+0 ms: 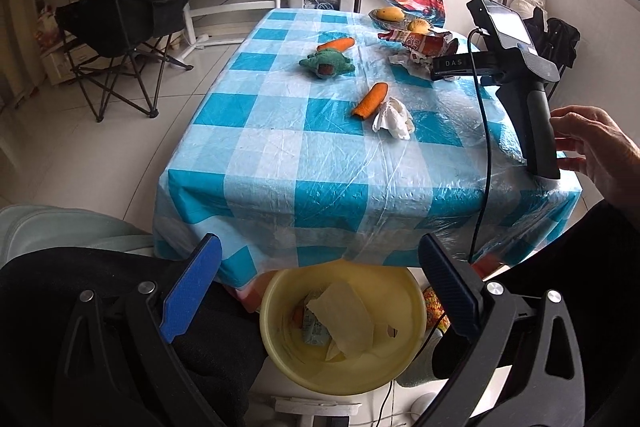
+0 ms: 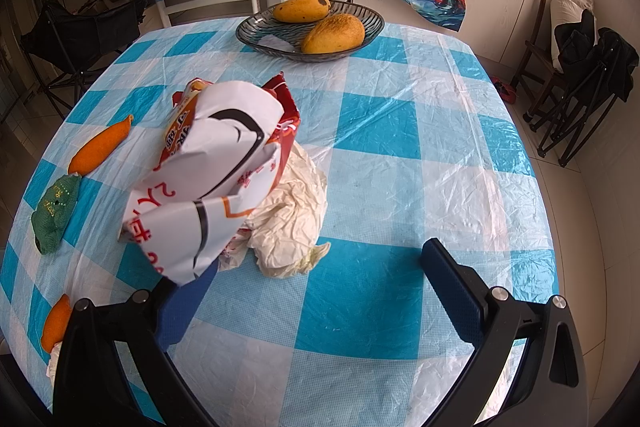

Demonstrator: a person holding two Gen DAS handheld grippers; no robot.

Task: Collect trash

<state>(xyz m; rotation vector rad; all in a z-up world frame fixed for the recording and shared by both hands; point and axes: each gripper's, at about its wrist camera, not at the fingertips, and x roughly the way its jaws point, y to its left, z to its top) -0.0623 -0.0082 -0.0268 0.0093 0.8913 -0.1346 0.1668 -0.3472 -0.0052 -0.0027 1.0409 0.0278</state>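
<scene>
Left wrist view: we see the left gripper [image 1: 320, 291] held low at the near edge of the table, its two blue-padded fingers [image 1: 191, 287] spread wide with nothing between them. Directly beneath sits a round yellow plastic basin [image 1: 404, 359] on the floor, already containing a pale yellow paper scrap [image 1: 348, 319] and a small printed wrapper [image 1: 314, 327]. The table carries a blue-and-white checked plastic tablecloth [image 1: 280, 147]. On it we note a crumpled white tissue [image 1: 394, 119] touching an orange knitted carrot [image 1: 370, 100], a green knitted toy [image 1: 327, 64] with a second orange carrot [image 1: 336, 44] just behind it, and a red-and-white snack wrapper [image 1: 416, 45] near the far right. The right gripper [image 1: 452, 65] stands on the table at the right with its grip down, fingers reaching toward that wrapper; a bare hand [image 1: 592, 147] is open beside its handle, apart from it. Right wrist view: we see the right gripper's jaws wide apart, the right finger [image 2: 452, 279] clear over the cloth. The red-and-white wrapper [image 2: 216, 171] lies over the left finger, and a crumpled cream paper [image 2: 292, 215] lies on the cloth beside it. We cannot tell whether the wrapper rests on the pad. A grey glass dish [image 2: 368, 35] with two yellow mangoes [image 2: 334, 33] sits at the far edge.
</scene>
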